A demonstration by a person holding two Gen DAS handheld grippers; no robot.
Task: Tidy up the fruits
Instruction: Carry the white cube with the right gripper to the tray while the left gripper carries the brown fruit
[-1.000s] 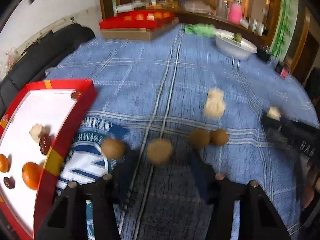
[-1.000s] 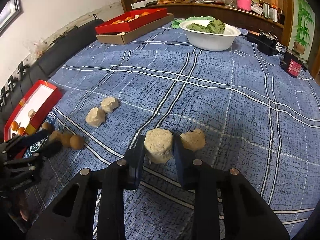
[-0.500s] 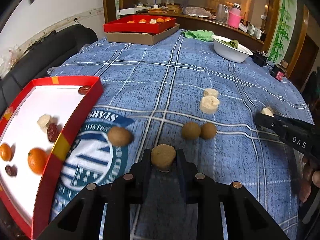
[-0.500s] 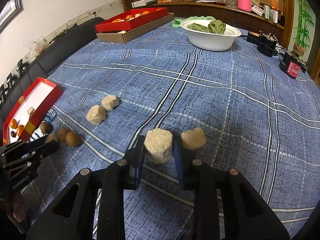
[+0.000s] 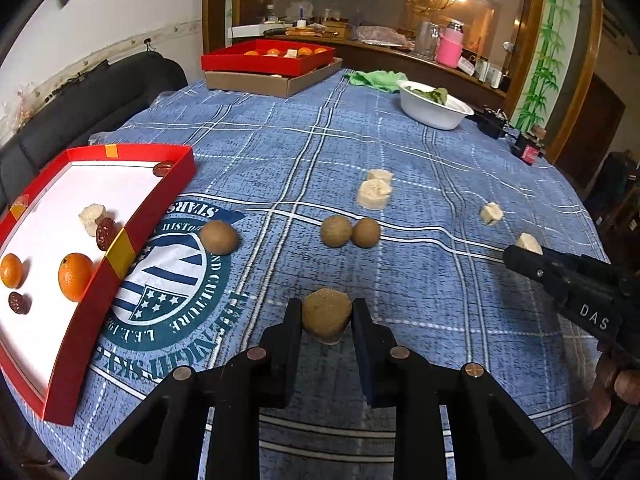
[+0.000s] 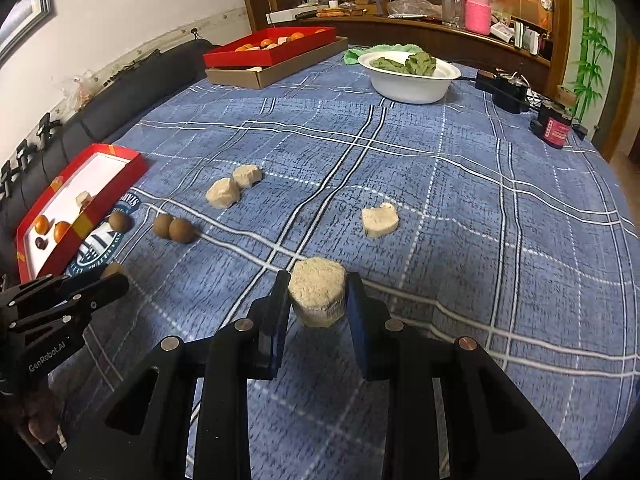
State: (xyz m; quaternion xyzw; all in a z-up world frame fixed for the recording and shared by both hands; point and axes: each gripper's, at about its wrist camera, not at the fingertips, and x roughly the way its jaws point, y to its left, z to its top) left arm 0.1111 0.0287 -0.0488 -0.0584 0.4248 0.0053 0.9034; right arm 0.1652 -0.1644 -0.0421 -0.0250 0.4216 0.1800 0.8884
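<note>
A: Left gripper [image 5: 327, 316]?
B: I've got it clamped on a brown fruit [image 5: 326, 319], lifted or not I can't tell, above the blue cloth [image 5: 400, 152].
A: Right gripper [image 6: 317, 298]?
B: Fingers pinch a pale chunk [image 6: 317, 297].
A: Tray?
B: Red tray [image 5: 158, 208] sits left, holding oranges [image 5: 75, 276]; two brown fruits [image 5: 350, 231] touch mid-table.
</note>
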